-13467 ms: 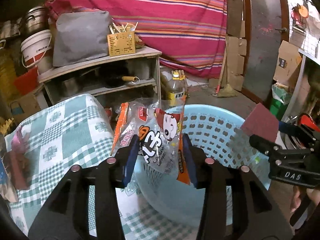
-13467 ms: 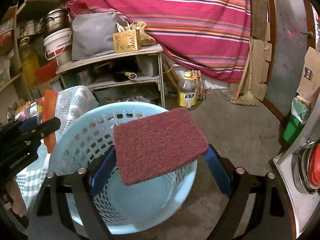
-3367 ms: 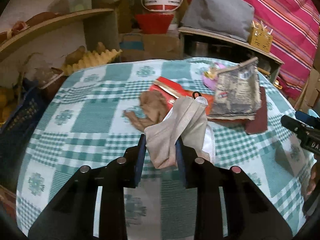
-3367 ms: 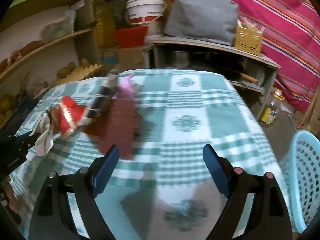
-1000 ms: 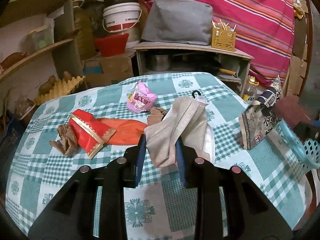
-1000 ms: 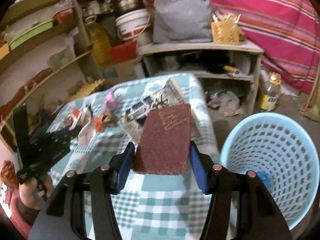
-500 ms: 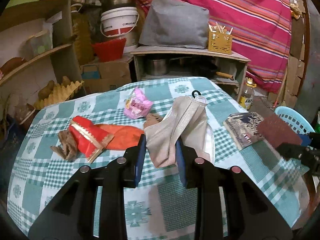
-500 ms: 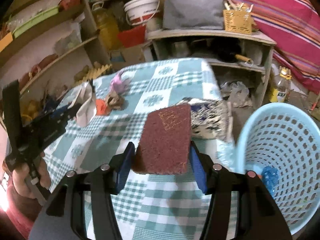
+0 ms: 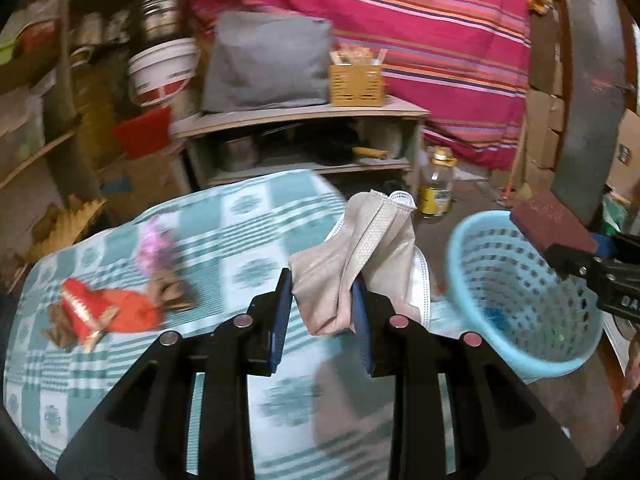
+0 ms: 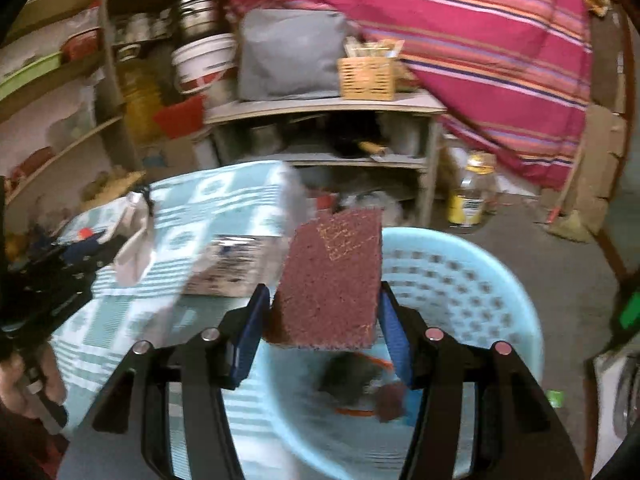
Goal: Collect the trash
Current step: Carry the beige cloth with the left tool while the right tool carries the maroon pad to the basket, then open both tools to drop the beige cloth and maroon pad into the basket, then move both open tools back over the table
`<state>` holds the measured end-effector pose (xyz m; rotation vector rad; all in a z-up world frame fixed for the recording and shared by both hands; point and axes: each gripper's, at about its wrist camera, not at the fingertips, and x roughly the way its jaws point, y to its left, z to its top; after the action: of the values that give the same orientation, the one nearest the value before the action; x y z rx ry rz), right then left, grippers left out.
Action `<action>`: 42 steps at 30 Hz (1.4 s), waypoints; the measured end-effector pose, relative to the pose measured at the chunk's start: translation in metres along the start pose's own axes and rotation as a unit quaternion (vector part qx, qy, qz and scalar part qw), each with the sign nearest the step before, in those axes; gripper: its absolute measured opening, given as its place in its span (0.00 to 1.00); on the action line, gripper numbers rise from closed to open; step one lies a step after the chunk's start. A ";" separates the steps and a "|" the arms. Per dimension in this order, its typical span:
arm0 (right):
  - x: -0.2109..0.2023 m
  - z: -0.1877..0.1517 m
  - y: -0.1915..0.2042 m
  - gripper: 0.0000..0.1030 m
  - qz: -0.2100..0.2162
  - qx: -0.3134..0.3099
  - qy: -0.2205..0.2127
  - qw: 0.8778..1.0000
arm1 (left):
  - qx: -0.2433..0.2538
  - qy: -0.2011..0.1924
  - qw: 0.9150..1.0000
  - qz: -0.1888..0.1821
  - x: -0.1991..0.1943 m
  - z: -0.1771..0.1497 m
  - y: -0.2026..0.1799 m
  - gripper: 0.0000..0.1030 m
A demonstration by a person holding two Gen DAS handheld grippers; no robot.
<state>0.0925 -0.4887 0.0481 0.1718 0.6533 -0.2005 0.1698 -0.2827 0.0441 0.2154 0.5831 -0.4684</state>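
Right gripper (image 10: 322,320) is clamping scouring pad (image 10: 332,276), left gripper (image 9: 320,300) face masks (image 9: 352,256); releasing early is risking missing basket (image 9: 472,312).

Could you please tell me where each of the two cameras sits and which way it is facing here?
Left wrist: on the left gripper, looking down over the checked table; its jaws clamp a beige mask.
Right wrist: on the right gripper, facing the blue basket; its jaws clamp a maroon pad.
Shared: table, basket, each other's gripper.

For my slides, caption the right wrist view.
Right gripper holds a maroon scouring pad above the blue basket.
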 end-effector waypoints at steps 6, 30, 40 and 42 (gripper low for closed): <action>-0.011 -0.010 -0.054 0.53 -0.032 0.030 -0.012 0.999 | 0.018 0.010 0.999 -0.036 0.013 0.002 -0.051 0.27; -0.016 -0.027 -0.088 0.53 -0.040 0.062 -0.009 0.997 | 0.040 0.011 0.997 -0.063 0.018 0.006 -0.111 0.73; -0.008 -0.024 -0.066 0.58 -0.053 0.043 0.001 0.998 | 0.026 -0.003 1.000 -0.006 0.004 -0.004 -0.048 0.88; -0.008 -0.024 -0.061 0.72 -0.060 0.044 -0.002 0.997 | 0.018 -0.006 1.000 0.008 0.000 -0.006 -0.028 0.89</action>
<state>0.0578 -0.5416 0.0284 0.2165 0.6517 -0.3449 0.1534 -0.3055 0.0374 0.2523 0.5616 -0.4651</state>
